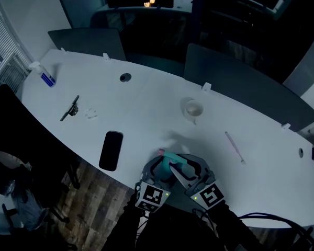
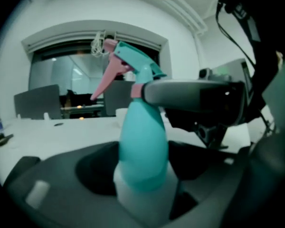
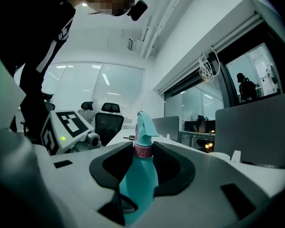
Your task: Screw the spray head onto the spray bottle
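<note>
Bracing the body: the left gripper has its jaws set wide around the lower part of the spray bottle and pressing on it, likely so the bottle cannot turn with the thread.
Right gripper: its jaws are clamped more narrowly on the pink collar of the spray head, the spot where a twist would tighten it.
Bottle position: upright between both grippers at the near edge of the surface, with the head already seated on the neck.
Bottle make: smooth teal plastic, pear-shaped, paler at the base. The collar looks ribbed, and the pink trigger is long and curved.
Further out: a flat, glossy black phone, a thin pale stick and a small round cup.
Far edge: grey partitions, matte and flat.
</note>
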